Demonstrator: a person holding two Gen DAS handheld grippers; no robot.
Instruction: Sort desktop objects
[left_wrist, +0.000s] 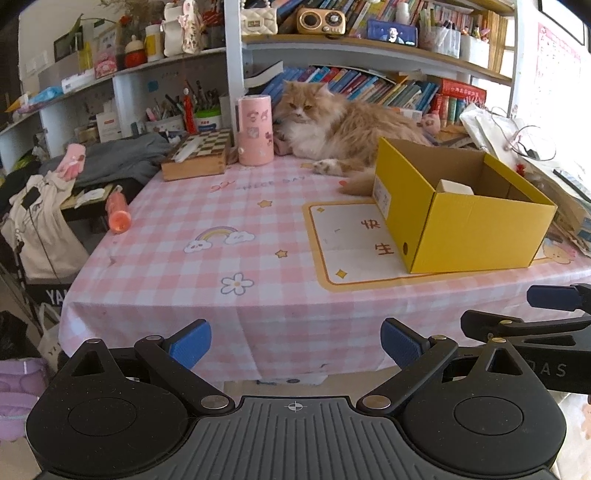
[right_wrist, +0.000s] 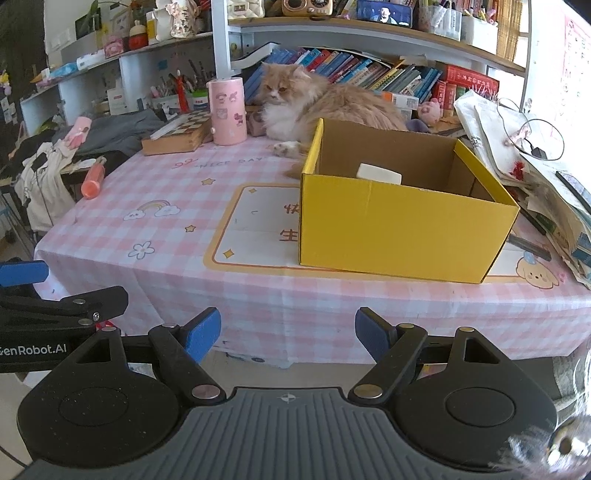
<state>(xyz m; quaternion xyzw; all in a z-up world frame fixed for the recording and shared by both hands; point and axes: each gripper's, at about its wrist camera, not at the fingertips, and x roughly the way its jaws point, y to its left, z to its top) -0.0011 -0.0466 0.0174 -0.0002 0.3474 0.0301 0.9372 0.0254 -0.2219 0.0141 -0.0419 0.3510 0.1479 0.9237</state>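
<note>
Left wrist view: the left tongs hang wide apart and empty, short of the near edge of the bench with its pink checked cloth. At about one o'clock sits an open yellow cardboard box, a pale rectangular block lying inside it. At ten o'clock an orange-red plastic bottle lies on its side at the bench's left edge. It looks light, rigid and smooth, likely to roll; gripping across its middle seems safest. A fluffy ginger cat rests at twelve o'clock beside a pink cylindrical holder.

Right wrist view: the right tongs also stand wide apart, holding nothing. The box fills one o'clock, the bottle ten o'clock.
</note>
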